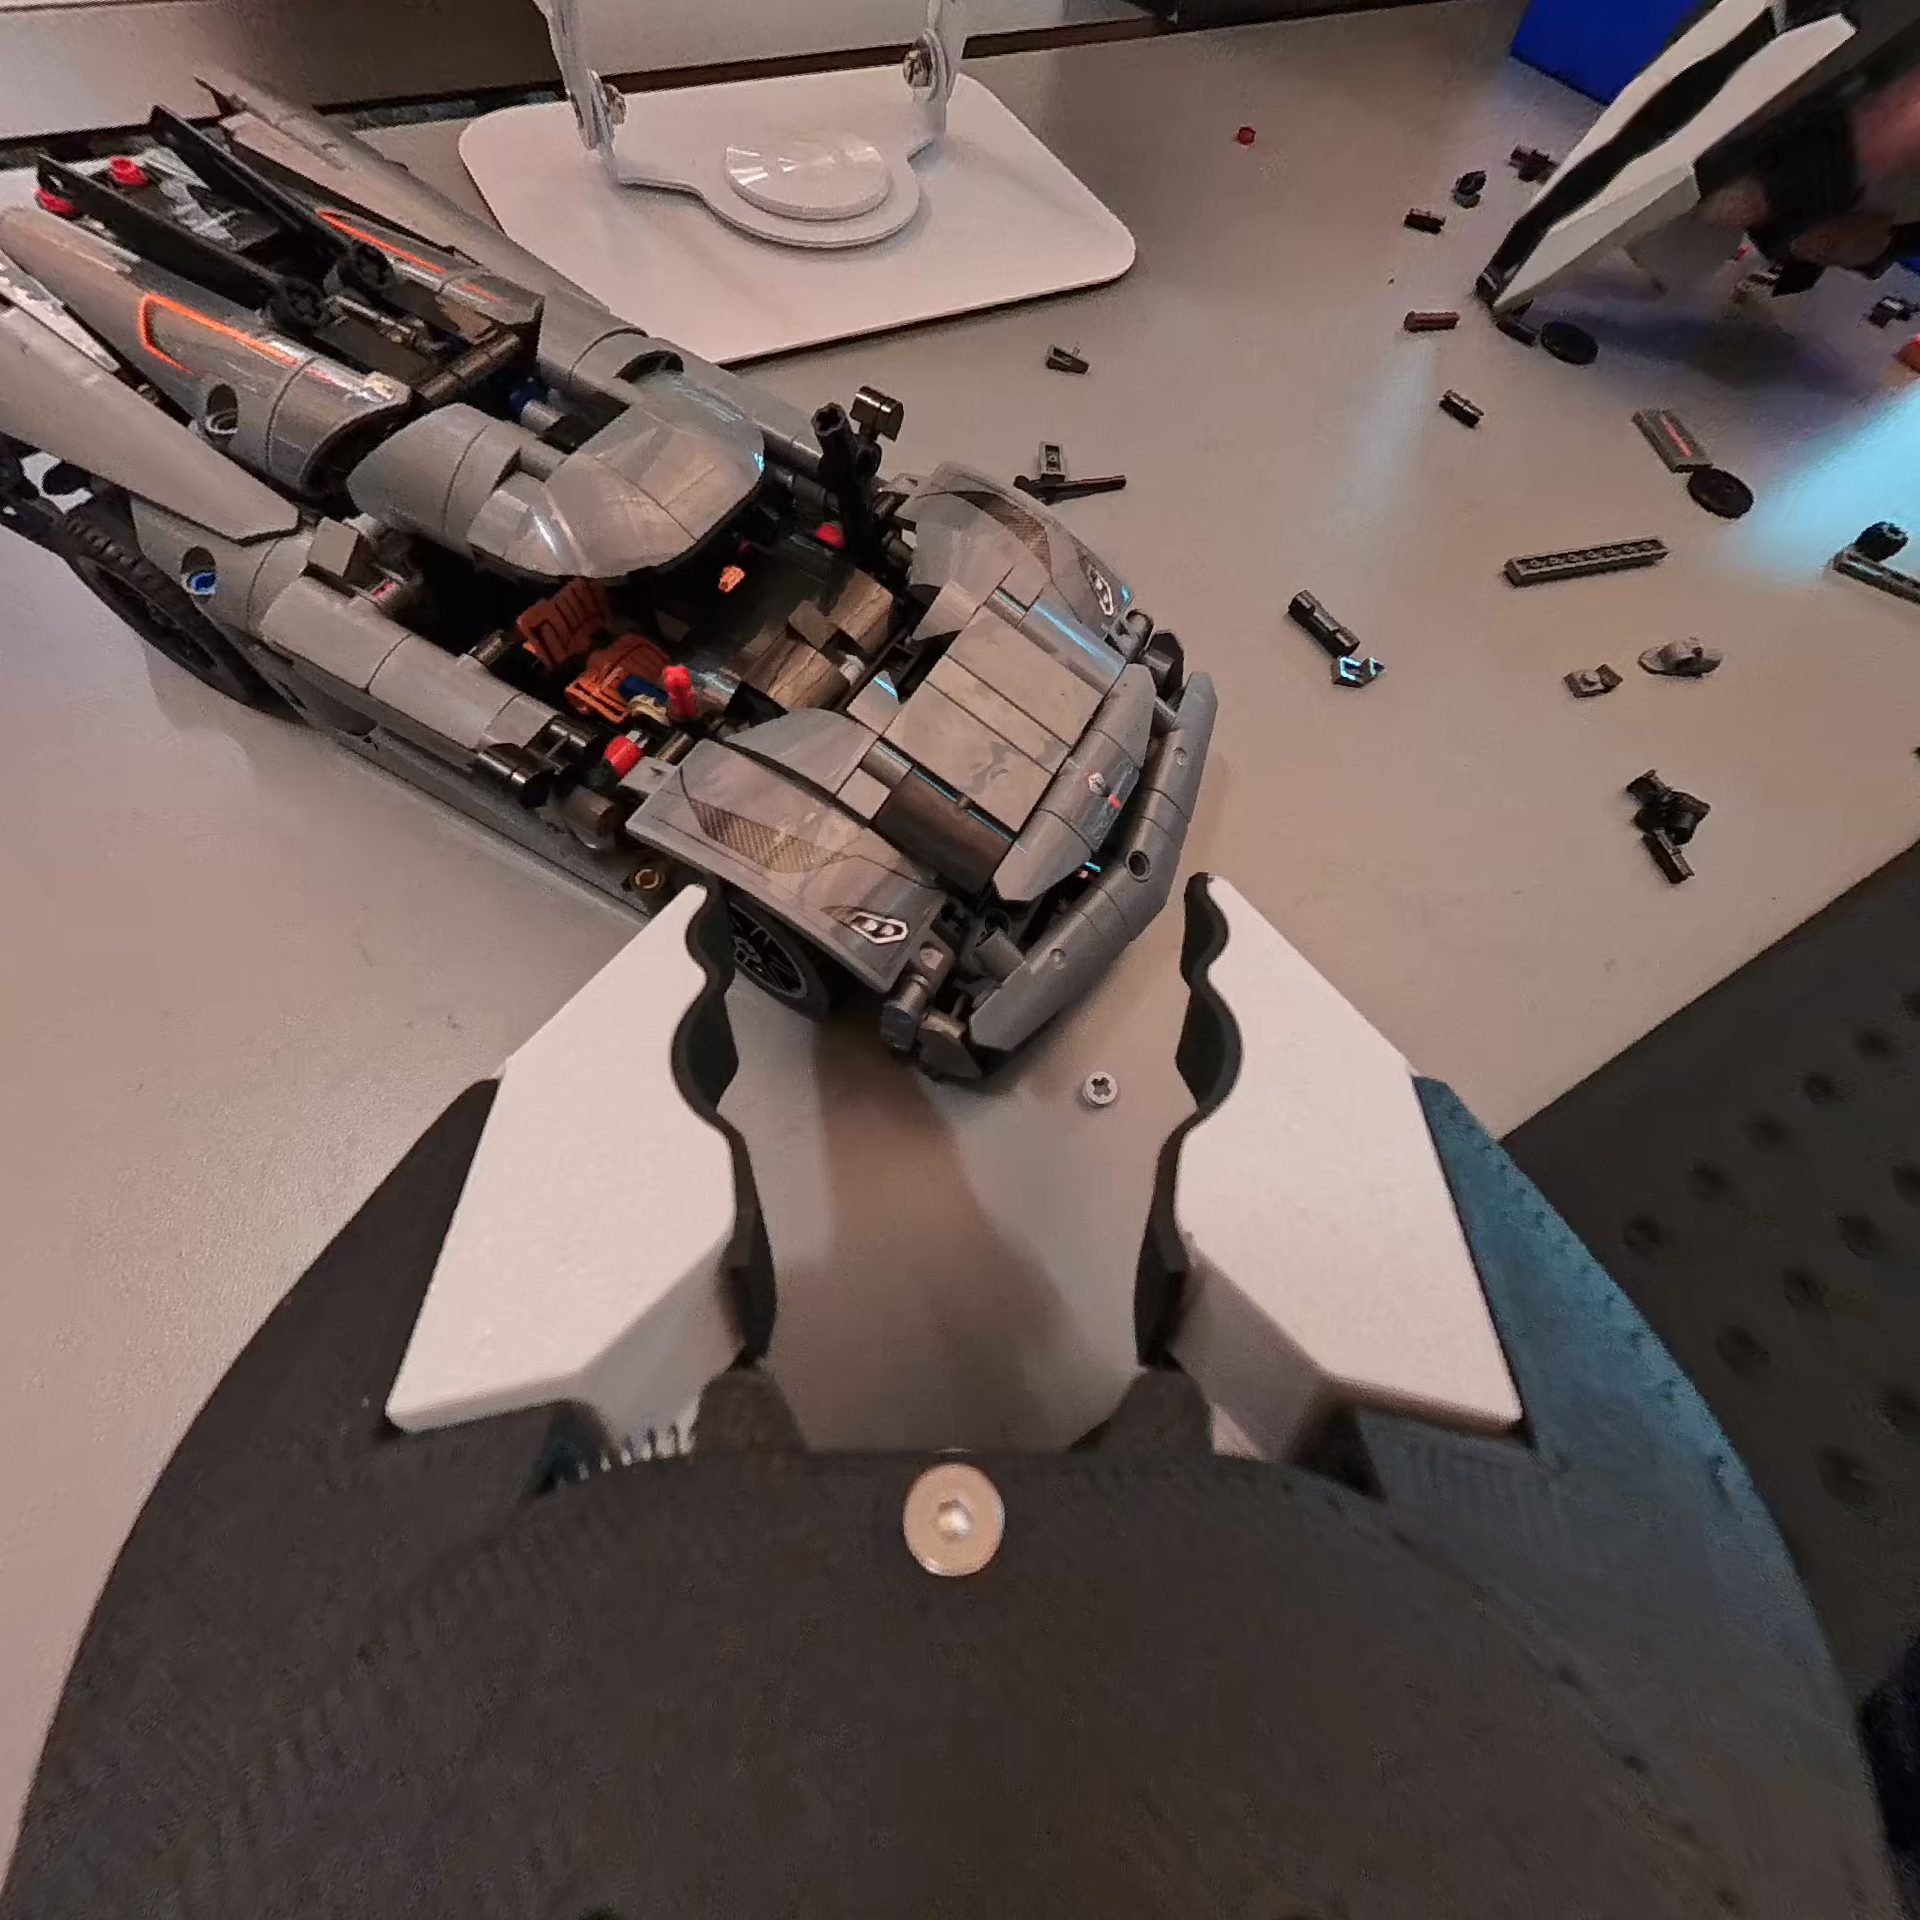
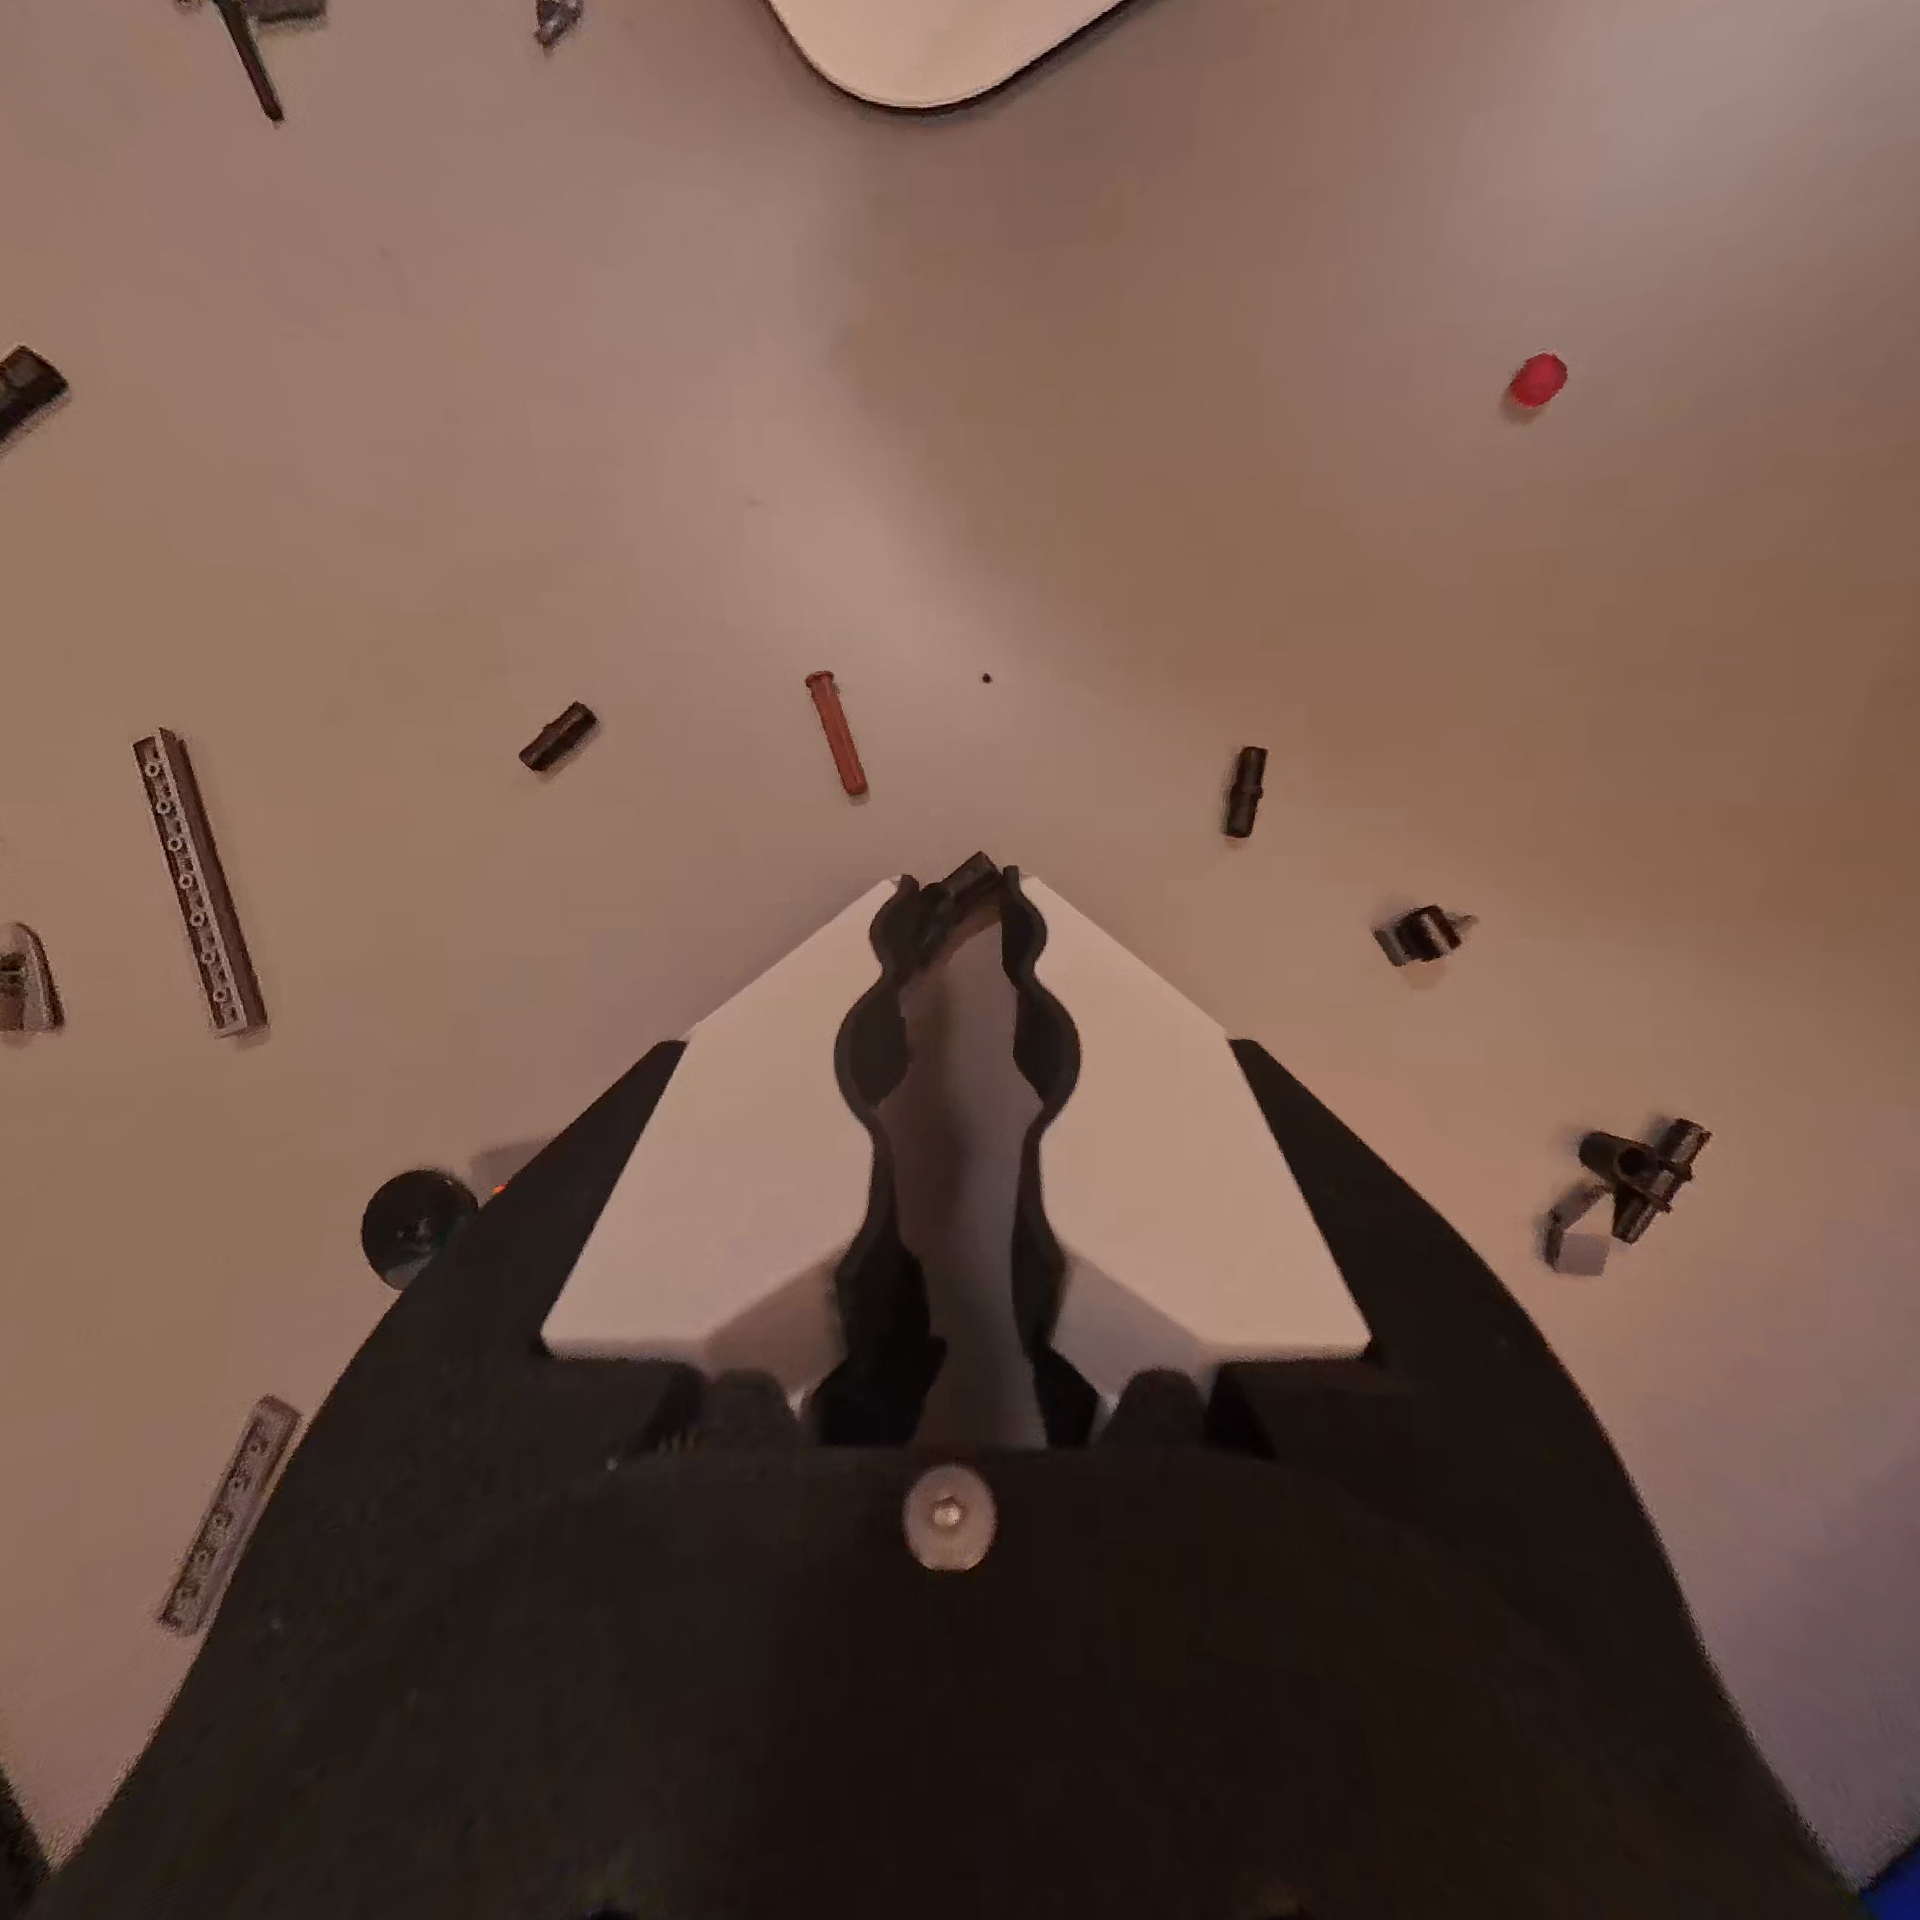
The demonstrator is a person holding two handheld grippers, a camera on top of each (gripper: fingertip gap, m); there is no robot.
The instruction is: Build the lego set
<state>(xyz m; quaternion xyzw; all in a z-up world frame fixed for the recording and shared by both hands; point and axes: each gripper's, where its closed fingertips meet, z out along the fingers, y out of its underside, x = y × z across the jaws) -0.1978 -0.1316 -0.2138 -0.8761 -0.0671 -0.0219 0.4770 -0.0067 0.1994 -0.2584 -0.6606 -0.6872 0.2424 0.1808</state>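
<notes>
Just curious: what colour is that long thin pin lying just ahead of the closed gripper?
Reddish brown; the pin shows best in the right wrist view.

The left wrist view is evenly lit and cool, with soft shadows under the grey car model (image 1: pixel 582 582) and a pale blue glare on the counter (image 1: pixel 1351 727) at the far right. The other gripper (image 1: pixel 1662 177) there is motion-blurred. The right wrist view is dimmer and warm-tinted, darkening toward the right. Both views bend strongly at the edges.
</notes>
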